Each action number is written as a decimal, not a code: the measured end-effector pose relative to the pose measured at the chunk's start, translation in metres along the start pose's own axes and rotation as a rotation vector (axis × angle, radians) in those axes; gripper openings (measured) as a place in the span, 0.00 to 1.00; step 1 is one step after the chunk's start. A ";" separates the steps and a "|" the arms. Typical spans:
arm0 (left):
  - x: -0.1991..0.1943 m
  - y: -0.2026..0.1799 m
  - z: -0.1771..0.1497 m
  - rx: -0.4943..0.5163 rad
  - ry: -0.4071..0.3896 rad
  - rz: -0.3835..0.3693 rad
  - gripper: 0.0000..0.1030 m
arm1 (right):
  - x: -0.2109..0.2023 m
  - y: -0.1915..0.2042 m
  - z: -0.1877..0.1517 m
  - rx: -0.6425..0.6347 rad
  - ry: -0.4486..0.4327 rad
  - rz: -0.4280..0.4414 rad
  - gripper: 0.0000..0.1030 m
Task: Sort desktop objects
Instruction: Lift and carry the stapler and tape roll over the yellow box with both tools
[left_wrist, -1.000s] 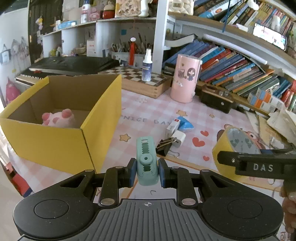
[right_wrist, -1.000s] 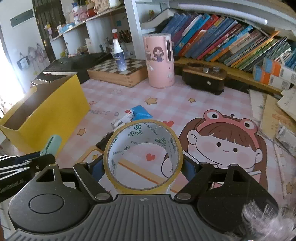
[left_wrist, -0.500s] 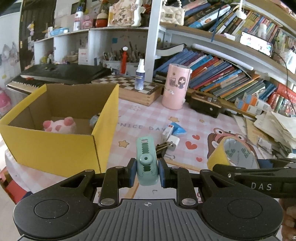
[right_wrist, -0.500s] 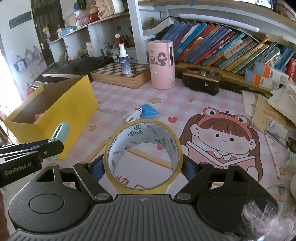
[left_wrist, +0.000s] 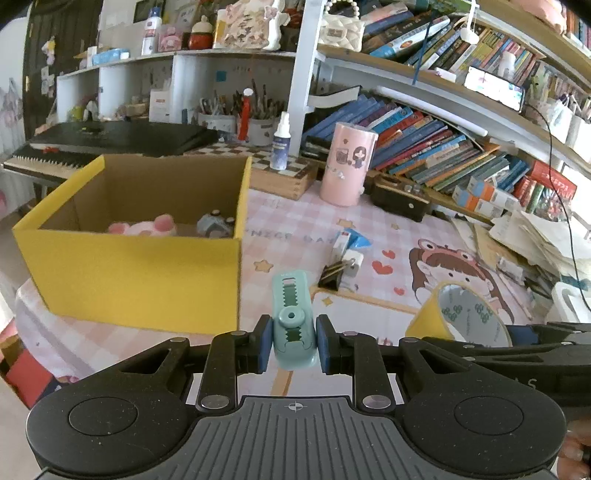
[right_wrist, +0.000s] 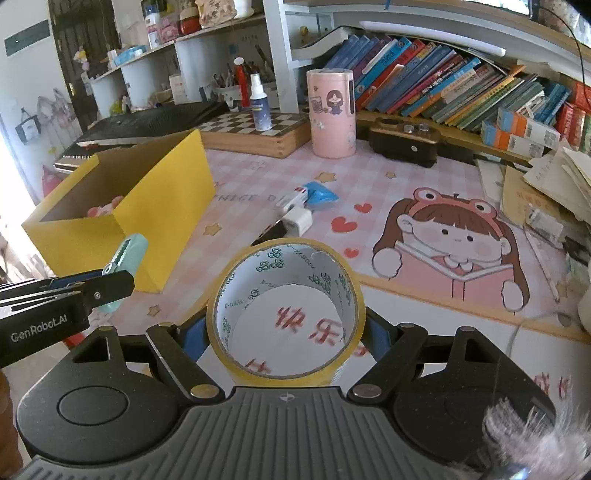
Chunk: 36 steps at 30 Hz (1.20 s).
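Two claws, both loaded — left claw (left_wrist: 294, 341) pinches a light, rigid mint clip (left_wrist: 293, 321); right claw (right_wrist: 286, 332) spans the stiff, slippery tape roll (right_wrist: 286, 314) across its outer rim.

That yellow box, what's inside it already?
Inside the yellow box lie a pink plush toy and a small grey object. The front wall covers the rest of its floor.

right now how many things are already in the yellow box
2 visible: a pink plush toy on the floor of the yellow box, and a small grey-blue item beside it at the right wall. The near wall may hide more.
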<state>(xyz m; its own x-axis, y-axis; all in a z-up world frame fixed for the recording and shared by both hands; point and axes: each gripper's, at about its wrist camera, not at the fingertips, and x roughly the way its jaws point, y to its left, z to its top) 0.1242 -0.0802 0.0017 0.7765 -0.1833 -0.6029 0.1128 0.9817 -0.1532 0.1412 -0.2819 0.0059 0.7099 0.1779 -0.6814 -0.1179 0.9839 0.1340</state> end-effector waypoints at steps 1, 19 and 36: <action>-0.002 0.003 -0.001 -0.001 0.004 -0.004 0.23 | -0.002 0.004 -0.002 0.001 0.001 -0.003 0.78; -0.041 0.057 -0.030 0.019 0.056 -0.046 0.23 | -0.024 0.080 -0.048 0.006 0.040 -0.010 0.78; -0.079 0.112 -0.048 -0.005 0.025 0.012 0.23 | -0.028 0.147 -0.068 -0.026 0.040 0.047 0.78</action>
<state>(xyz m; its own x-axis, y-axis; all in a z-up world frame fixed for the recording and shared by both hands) 0.0459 0.0416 -0.0052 0.7617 -0.1729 -0.6244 0.1003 0.9836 -0.1501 0.0562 -0.1411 -0.0043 0.6752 0.2237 -0.7029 -0.1685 0.9745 0.1482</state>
